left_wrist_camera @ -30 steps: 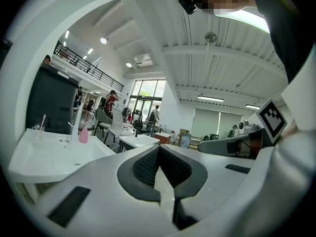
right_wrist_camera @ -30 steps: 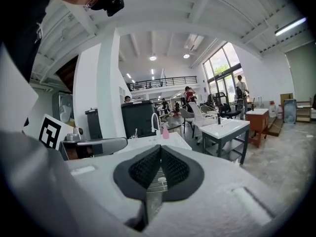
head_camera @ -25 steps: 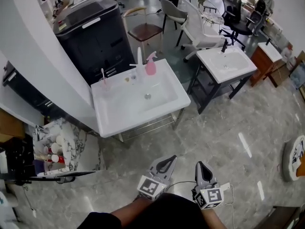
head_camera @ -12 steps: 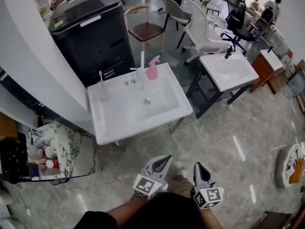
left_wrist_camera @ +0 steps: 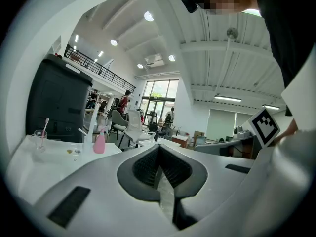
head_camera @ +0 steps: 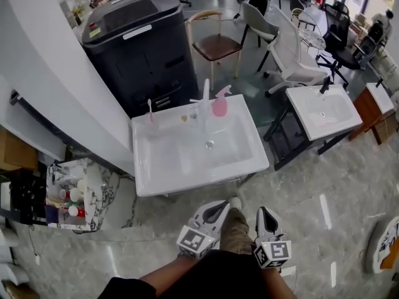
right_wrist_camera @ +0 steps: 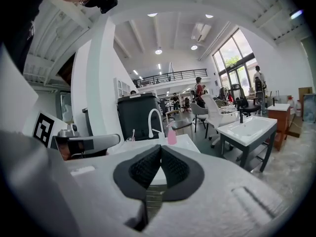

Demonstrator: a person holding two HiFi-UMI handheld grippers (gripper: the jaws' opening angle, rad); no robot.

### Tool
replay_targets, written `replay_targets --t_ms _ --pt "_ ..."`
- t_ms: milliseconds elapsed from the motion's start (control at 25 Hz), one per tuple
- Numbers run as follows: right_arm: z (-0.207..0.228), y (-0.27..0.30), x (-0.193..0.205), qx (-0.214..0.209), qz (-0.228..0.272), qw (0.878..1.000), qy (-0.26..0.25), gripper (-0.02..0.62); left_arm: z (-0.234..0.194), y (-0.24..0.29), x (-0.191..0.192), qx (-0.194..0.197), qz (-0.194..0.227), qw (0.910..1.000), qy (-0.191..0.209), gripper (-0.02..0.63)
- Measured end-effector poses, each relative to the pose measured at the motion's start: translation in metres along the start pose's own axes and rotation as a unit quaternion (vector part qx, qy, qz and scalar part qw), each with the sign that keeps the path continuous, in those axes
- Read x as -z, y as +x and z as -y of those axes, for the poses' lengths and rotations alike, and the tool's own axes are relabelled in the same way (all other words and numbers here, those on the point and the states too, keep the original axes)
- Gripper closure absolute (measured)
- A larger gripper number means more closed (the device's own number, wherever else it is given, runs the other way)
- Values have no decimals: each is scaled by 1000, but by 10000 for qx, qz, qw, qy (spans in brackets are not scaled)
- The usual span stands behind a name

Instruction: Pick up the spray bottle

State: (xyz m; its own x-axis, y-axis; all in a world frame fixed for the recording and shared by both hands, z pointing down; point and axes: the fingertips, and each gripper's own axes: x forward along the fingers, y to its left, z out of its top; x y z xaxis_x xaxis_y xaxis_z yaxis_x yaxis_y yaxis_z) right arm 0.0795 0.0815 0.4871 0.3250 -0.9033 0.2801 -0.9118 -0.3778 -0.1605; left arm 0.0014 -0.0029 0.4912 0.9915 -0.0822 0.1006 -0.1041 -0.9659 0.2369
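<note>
My left tool (head_camera: 217, 207) and right tool (head_camera: 264, 214) are closed, empty; arriving shut could knock the pink spray bottle (head_camera: 219, 103) over.

Sink (head_camera: 163, 178) and spray bottle (head_camera: 219, 105) nearer now.

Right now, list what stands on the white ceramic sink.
Sink's back rim: pink plastic spray bottle, white curved tap, clear cup holding a toothbrush, tiny unclear bits. Nothing covers them.
</note>
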Motion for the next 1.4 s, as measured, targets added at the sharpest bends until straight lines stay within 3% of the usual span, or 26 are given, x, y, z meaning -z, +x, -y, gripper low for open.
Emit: replay_targets --t_ms 160,440,680,920,1080,1400 --pt "32 63 -20 -366 69 9993 22 595 -36 50 -2 -283 -76 9994 184 595" --pt "94 160 -55 -921 -108 9956 87 595 -112 158 -13 -950 -96 9954 -68 594" --pt "142 235 -70 -1397 -295 9896 -161 595 -174 242 -10 -1711 -273 9844 -292 594" --pt "182 306 -73 -1650 -482 9851 -58 595 -230 308 1 -2126 -219 9751 -584 587" --pt "193 342 -68 -1841 -644 9808 -69 595 -274 338 10 -2470 -89 9654 -828 463" --pt "190 388 -61 -2346 -905 9677 -193 595 -354 376 46 -2928 -431 9519 -798 349"
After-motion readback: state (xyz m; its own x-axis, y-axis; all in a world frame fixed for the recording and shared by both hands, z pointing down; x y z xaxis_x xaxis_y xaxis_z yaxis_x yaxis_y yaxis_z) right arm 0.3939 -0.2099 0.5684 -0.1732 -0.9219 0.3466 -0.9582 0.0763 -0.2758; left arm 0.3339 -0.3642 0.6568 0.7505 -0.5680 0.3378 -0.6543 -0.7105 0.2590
